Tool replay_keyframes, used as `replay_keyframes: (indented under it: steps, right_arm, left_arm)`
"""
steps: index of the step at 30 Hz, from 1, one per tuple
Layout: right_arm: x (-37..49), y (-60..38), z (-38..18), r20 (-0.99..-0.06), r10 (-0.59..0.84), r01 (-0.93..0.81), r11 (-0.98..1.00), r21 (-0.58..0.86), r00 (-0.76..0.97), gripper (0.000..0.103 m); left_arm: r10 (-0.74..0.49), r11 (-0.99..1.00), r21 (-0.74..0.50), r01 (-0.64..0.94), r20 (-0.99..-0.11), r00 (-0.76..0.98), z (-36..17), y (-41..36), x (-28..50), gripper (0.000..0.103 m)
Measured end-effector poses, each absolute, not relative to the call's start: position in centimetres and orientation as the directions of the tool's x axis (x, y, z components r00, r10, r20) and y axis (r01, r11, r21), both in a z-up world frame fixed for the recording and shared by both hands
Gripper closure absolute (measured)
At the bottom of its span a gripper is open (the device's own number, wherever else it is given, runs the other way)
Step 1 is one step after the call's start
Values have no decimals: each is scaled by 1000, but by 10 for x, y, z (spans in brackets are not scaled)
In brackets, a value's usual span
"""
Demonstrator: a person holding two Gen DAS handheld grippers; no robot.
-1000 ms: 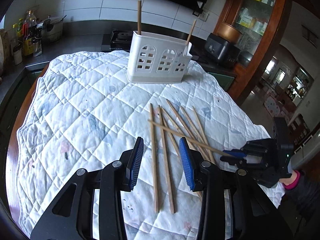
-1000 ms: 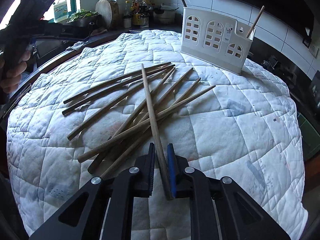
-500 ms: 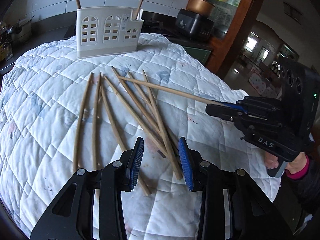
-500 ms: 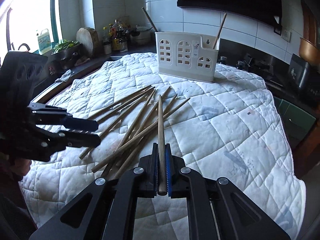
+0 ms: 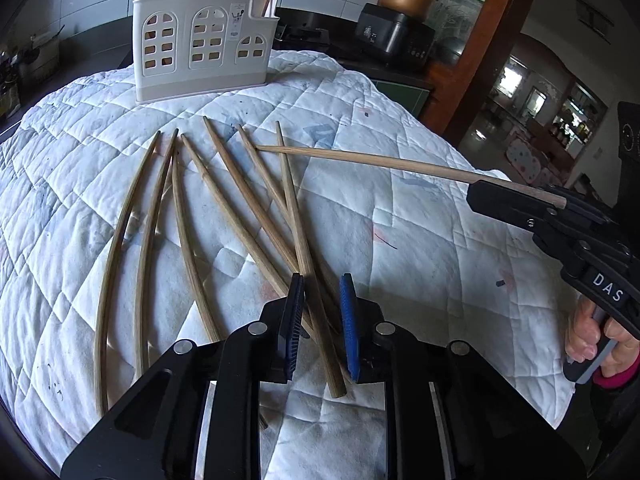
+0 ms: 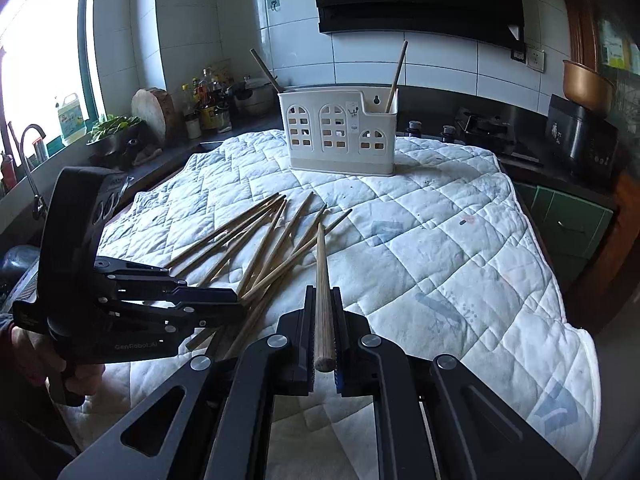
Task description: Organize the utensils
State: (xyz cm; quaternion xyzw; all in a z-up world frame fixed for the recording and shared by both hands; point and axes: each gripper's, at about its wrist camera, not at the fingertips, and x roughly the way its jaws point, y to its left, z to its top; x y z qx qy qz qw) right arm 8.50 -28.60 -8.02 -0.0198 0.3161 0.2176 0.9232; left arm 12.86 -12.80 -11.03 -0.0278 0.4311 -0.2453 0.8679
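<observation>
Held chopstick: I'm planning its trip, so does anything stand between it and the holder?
Nothing visible does. The right gripper holds the chopstick above the quilt. The loose chopsticks lie flat below and to the left, and bare quilt leads to the holder.

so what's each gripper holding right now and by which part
The right gripper is shut on one chopstick at its thick end. The left gripper, just closing, straddles a lying chopstick, not yet gripped.

Tan wooden chopsticks (image 5: pixel 240 208) lay on a white diamond-quilted cloth (image 5: pixel 420 240) with faded blue and pink marks. The far holder (image 5: pixel 200 48) was cream with arched window cutouts.
</observation>
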Motion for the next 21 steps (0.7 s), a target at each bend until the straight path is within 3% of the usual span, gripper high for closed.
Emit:
replay_keyframes:
  steps: [12, 14, 21]
  right_arm:
    - [81, -287, -74, -573, 390, -401, 909, 113, 721, 96]
    - [79, -287, -70, -563, 389, -398, 911, 114, 730, 96]
    - [73, -289, -54, -531, 383, -385, 916, 112, 756, 96]
  left_arm:
    - [-384, 903, -181, 391, -750, 539, -111, -134, 122, 85]
    - [-348, 912, -133, 388, -754, 558, -111, -137, 120, 94]
    - [-317, 924, -109, 366, -752, 578, -108, -133, 119, 97]
